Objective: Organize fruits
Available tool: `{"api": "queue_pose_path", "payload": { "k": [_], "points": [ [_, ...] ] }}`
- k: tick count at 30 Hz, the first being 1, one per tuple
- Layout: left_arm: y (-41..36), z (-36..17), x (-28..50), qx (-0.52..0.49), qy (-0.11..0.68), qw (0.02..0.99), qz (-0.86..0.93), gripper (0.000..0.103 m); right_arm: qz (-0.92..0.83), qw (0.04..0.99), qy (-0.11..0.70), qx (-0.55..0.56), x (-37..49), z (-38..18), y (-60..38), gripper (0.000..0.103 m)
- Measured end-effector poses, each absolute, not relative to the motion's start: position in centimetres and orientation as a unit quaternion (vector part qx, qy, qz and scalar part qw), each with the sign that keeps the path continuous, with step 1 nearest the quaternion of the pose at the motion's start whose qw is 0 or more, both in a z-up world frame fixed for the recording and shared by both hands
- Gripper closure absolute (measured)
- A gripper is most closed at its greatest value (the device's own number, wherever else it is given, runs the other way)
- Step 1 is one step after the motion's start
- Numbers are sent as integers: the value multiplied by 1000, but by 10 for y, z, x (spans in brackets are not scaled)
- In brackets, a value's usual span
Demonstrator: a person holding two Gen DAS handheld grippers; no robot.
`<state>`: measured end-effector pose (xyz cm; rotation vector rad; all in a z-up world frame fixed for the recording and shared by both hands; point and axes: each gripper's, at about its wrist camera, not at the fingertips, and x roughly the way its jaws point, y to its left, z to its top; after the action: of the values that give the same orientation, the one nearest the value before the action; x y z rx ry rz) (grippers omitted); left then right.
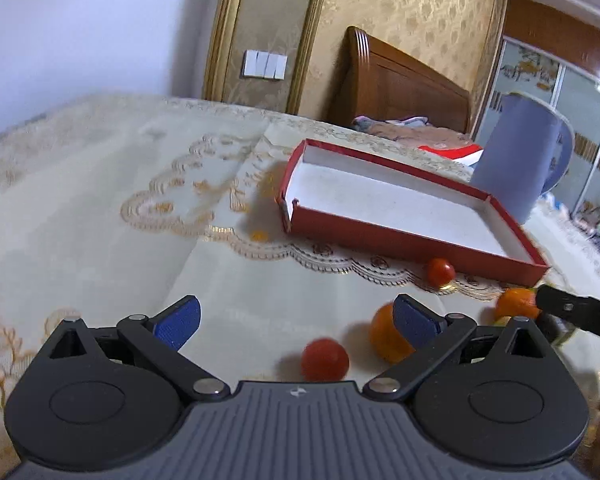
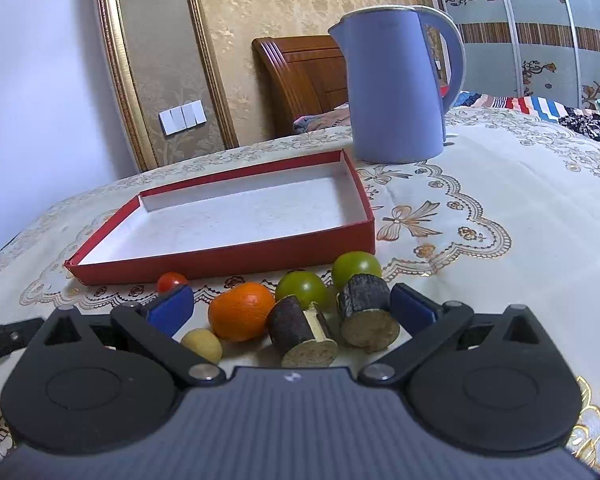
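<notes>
Hovering low over the tabletop [image 2: 520, 184], the right hand-held gripper [image 2: 292, 306] has its blue fingers wide apart and holds nothing. Between and just ahead of them lie an orange [image 2: 241, 310], two green fruits [image 2: 302, 289] side by side, two short dark cut pieces [image 2: 302, 330] with pale ends, and a small yellow fruit [image 2: 202, 345] near the left finger. A small red tomato [image 2: 171, 281] sits close to the front wall of the red box [image 2: 228, 262], which has a white inside with nothing in it. A blue kettle [image 2: 392, 88] stands upright behind the box's far right corner.

The left hand-held gripper [image 1: 296, 318] is also spread apart and holds nothing. One red tomato [image 1: 325, 359] lies on the embroidered cloth [image 1: 100, 200] between its fingers, nearer the right one, and an orange [image 1: 386, 338] is partly hidden behind that right finger. Another tomato [image 1: 440, 272] rests just beside the box wall.
</notes>
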<state>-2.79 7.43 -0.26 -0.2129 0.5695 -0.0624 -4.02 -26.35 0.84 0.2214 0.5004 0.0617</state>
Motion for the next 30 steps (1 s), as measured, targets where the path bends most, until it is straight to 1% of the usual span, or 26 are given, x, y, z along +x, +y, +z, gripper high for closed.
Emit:
{"api": "queue_pose_path", "payload": {
  "k": [3, 8, 15, 23, 26, 30],
  "points": [
    [77, 0, -43, -113, 274, 954, -32, 0, 28, 962, 248, 109, -40, 8, -264, 0],
    [54, 1, -71, -73, 272, 959, -45, 0, 23, 961, 248, 123, -40, 8, -268, 0],
    [30, -6, -80, -49, 281, 956, -66, 0, -7, 957, 234, 172, -46, 6, -289, 0],
    [23, -13, -76, -37, 272, 960, -53, 1, -29, 964, 237, 118, -63, 10, -305, 0],
    [21, -13, -79, -36, 259, 964, -51, 1, -31, 962, 236, 134, -66, 9, -322, 0],
    [12, -11, -80, -27, 257, 963, -70, 1, -47, 964, 233, 118, -66, 8, -323, 0]
  ]
}}
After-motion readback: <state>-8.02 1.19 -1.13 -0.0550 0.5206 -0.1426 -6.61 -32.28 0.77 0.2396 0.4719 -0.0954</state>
